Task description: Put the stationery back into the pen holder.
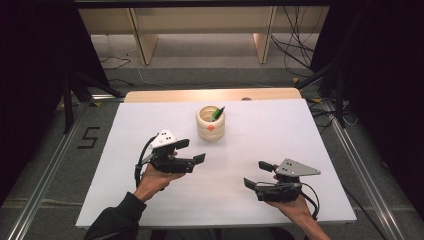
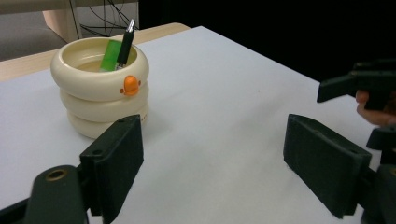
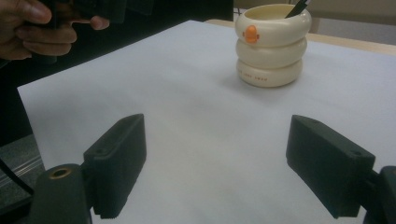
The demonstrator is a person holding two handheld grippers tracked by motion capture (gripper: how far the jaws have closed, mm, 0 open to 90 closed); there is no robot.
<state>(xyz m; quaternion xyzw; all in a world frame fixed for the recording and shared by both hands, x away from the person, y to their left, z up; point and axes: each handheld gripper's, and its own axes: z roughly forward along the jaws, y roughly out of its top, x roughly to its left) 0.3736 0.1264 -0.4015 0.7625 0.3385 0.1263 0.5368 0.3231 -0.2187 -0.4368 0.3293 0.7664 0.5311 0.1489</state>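
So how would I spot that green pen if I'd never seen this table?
Start at the white table; toward its far edge stands a cream holder shaped like three stacked rings, with an orange mark on its side. The pen leans inside it, green with a black clip, the one thing poking above the rim.

Behind the white table [image 1: 150, 200] stands a pale wooden shelf [image 1: 200, 25] on grey floor [image 1: 45, 165]. Black cables [image 1: 295, 50] lie at right. Both sides are dark.

The pen's [image 2: 125, 44] lower part is hidden inside the cream holder [image 2: 100, 88]; in the right gripper view its tip is cut off at the top edge.
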